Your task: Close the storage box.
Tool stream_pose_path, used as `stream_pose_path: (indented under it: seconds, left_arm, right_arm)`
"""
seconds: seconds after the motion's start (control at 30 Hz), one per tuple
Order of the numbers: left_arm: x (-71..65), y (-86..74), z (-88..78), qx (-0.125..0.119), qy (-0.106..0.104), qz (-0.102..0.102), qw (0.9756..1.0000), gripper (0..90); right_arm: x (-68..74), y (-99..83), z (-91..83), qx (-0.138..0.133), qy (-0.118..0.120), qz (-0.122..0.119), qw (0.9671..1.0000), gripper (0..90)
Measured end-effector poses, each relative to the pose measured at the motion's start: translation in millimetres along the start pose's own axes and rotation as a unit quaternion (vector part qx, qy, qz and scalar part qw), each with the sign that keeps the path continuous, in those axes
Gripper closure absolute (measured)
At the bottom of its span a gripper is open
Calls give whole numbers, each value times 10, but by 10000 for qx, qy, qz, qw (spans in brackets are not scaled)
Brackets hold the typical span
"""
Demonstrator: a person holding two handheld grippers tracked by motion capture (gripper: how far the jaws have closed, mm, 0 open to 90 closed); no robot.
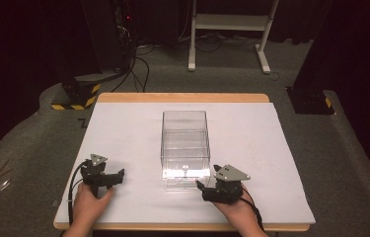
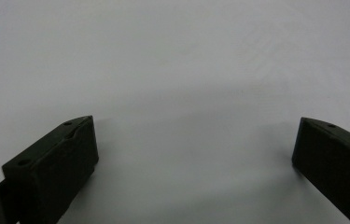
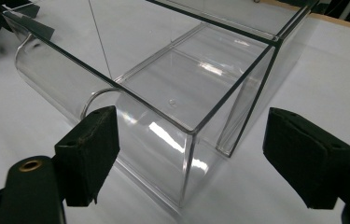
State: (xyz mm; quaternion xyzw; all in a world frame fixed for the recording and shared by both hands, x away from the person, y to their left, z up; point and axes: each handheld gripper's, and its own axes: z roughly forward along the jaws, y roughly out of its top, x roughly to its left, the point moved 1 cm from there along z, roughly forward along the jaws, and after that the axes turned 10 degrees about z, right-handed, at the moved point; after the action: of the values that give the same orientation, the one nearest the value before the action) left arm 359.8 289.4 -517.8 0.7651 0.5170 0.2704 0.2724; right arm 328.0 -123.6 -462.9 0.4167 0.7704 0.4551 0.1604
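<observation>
Open right tongs (image 3: 189, 154) — clear box (image 3: 172, 107) between

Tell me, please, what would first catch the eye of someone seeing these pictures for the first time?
The clear plastic box in the middle of the white table stands out first, glinting where light strikes its near end. The right gripper sits just at that near right corner, jaws wide open with the box's corner between them but not pressed. The left gripper rests apart on bare table to the left, jaws open too.
</observation>
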Motion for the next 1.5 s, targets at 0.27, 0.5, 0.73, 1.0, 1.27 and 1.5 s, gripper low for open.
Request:
stream_pose_path:
  seconds: [0.27, 0.5, 0.73, 1.0, 1.27, 1.5]
  left_arm:
    - [0, 0, 0, -1, 1, 1, 10000, 5]
    - [0, 0, 0, 0, 1, 3, 10000, 5]
    - [0, 0, 0, -1, 3, 3, 10000, 5]
    - [0, 0, 0, 0, 1, 2, 10000, 5]
    - [0, 0, -1, 8, -3, 2, 10000, 5]
    - [1, 1, -1, 8, -4, 1, 10000, 5]
  right_arm:
    - [-27, 23, 46, -17, -52, 27, 10000, 181]
    - [-45, 49, 82, -39, -101, 24, 9999, 180]
    - [-70, 77, 122, -63, -142, 21, 9999, 181]
    - [-111, 116, 182, -91, -210, 36, 9997, 182]
    - [-149, 155, 242, -126, -301, 115, 9994, 183]
    - [-173, 194, 299, -156, -390, 191, 9989, 183]
